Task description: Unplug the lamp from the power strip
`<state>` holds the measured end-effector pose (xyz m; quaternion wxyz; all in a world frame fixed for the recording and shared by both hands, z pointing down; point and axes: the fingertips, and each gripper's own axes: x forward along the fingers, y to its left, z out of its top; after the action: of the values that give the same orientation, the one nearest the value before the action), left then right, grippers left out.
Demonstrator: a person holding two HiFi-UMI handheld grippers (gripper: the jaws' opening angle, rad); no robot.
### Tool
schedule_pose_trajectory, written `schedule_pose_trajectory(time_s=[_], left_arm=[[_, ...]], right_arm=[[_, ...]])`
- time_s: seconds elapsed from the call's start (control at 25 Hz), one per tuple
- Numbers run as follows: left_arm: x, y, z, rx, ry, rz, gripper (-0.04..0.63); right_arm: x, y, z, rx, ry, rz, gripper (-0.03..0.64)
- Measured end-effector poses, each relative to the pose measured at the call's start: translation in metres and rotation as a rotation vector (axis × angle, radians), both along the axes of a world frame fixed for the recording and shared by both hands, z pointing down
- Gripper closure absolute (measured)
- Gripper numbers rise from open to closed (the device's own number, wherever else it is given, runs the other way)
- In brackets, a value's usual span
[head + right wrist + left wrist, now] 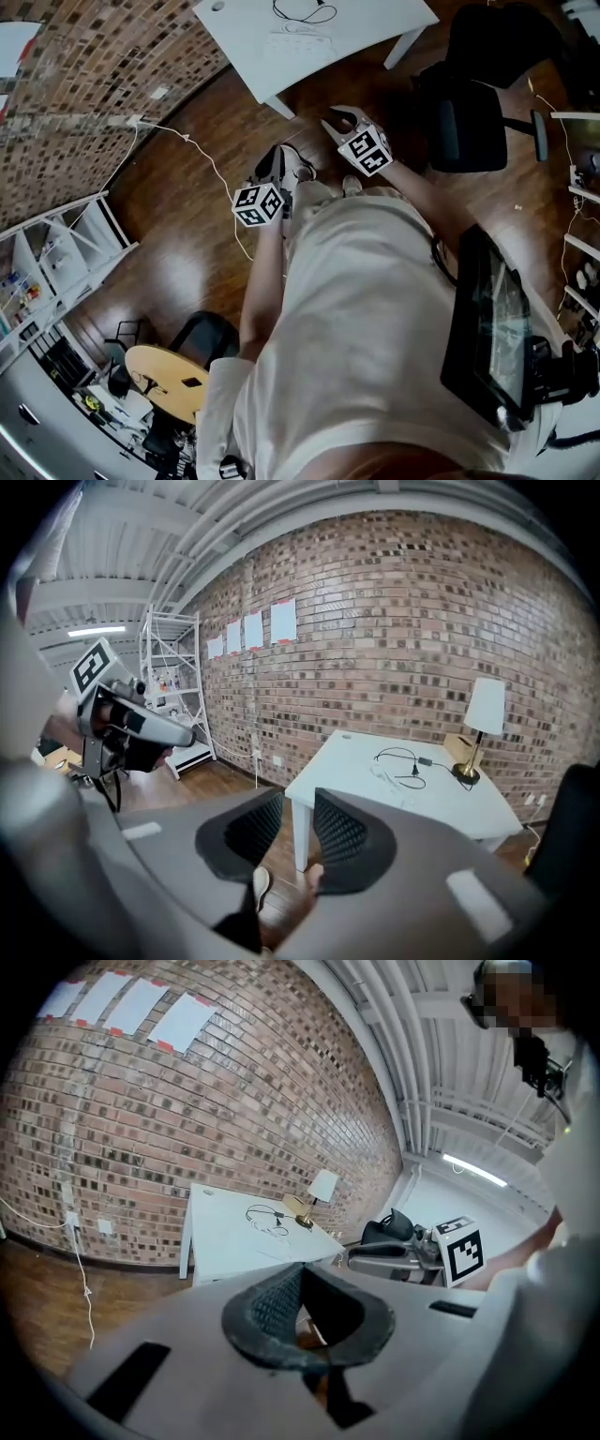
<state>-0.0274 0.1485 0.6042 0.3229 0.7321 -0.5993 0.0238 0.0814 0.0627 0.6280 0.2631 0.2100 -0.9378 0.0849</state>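
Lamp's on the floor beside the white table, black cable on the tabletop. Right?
Not quite. The lamp stands on the white table itself, at its far end near the brick wall, not on the floor. The right gripper view shows it. The black cable does lie on the tabletop.

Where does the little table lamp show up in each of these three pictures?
Head view: not in it.
Left gripper view: lamp at centre, on the white table.
Right gripper view: lamp at right, on it.
Shared landmark: the white table.
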Motion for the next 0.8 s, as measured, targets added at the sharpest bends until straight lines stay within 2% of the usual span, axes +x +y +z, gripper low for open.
schedule_pose_trajectory(time_s=[0.44,0.8], left_arm=[[0.057,0.064,0.005,-0.036,-0.01,-0.048,0.592],[0.061,0.073,0.012,-0.056,-0.027,-0.011,0.591]], right_arm=[[0.063,0.038,0.0,-0.009,-0.023,-0.017,0.52],[0.096,0.045,0.0,-0.02,-0.029,0.062,0.52]])
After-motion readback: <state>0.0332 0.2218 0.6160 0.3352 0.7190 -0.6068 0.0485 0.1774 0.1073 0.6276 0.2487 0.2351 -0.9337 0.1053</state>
